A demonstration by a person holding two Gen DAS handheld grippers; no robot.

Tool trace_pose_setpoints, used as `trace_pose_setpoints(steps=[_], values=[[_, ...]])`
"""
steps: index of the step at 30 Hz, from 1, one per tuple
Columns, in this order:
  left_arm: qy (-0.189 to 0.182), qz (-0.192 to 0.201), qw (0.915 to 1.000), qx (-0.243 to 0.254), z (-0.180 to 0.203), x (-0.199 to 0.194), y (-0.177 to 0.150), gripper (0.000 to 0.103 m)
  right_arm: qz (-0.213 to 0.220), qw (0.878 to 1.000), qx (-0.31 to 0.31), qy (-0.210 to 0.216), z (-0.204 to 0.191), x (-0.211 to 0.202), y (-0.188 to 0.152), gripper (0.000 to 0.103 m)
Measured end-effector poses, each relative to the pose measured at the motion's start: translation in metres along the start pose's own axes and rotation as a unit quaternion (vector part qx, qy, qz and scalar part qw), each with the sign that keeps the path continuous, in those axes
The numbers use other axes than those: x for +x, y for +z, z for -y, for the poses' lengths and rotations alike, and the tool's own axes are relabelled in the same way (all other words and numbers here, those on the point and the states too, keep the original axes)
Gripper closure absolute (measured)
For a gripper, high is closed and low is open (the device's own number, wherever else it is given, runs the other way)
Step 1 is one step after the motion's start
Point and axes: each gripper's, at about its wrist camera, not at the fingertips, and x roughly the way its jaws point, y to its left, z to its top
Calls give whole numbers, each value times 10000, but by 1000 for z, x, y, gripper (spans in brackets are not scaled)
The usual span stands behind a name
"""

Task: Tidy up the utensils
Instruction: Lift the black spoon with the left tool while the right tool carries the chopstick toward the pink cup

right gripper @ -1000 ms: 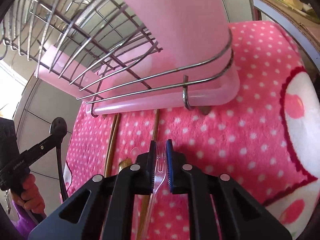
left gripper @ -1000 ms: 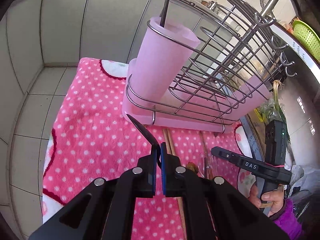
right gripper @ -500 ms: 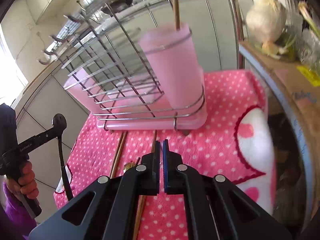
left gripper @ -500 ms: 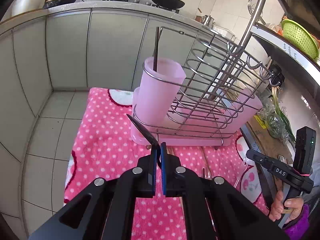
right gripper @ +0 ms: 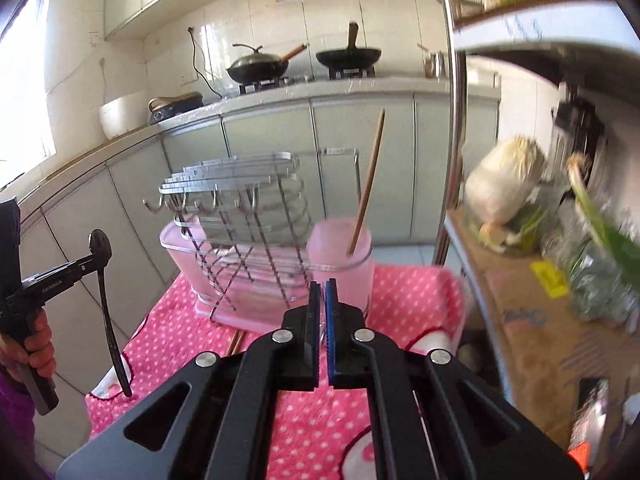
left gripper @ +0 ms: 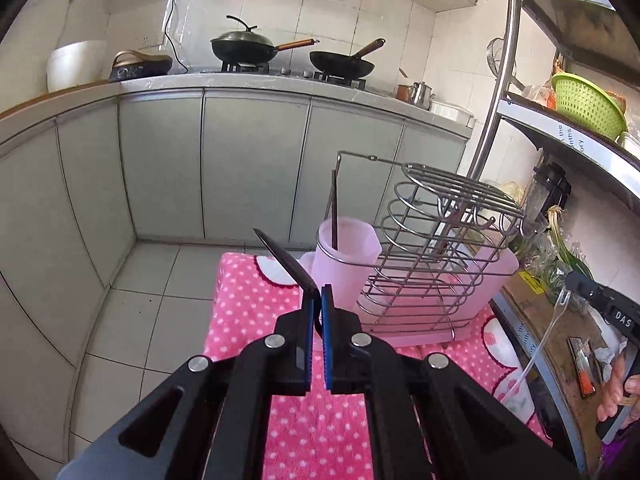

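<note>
Both my grippers have lifted clear above the pink plastic utensil cup (left gripper: 346, 264), my left gripper (left gripper: 317, 300) clamped on a black plastic spoon (right gripper: 105, 288), my right gripper (right gripper: 322, 292) clenched on a clear plastic fork (left gripper: 544, 336), ready for dropping in.

black utensil (left gripper: 286, 264): my left gripper (left gripper: 317, 308) hides its lower part.
clear fork (left gripper: 548, 330): too faint to see well; nearly hidden between my right gripper (right gripper: 322, 300) pads.
shelf vegetables (right gripper: 504, 188): blurred.
</note>
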Motion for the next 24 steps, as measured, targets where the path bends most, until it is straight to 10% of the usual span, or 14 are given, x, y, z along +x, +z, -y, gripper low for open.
trace_pose_setpoints(steps=[24], values=[[1221, 1965, 9698, 769, 28, -26, 101, 100, 1472, 9770, -705, -1372, 17, -28, 119, 100]])
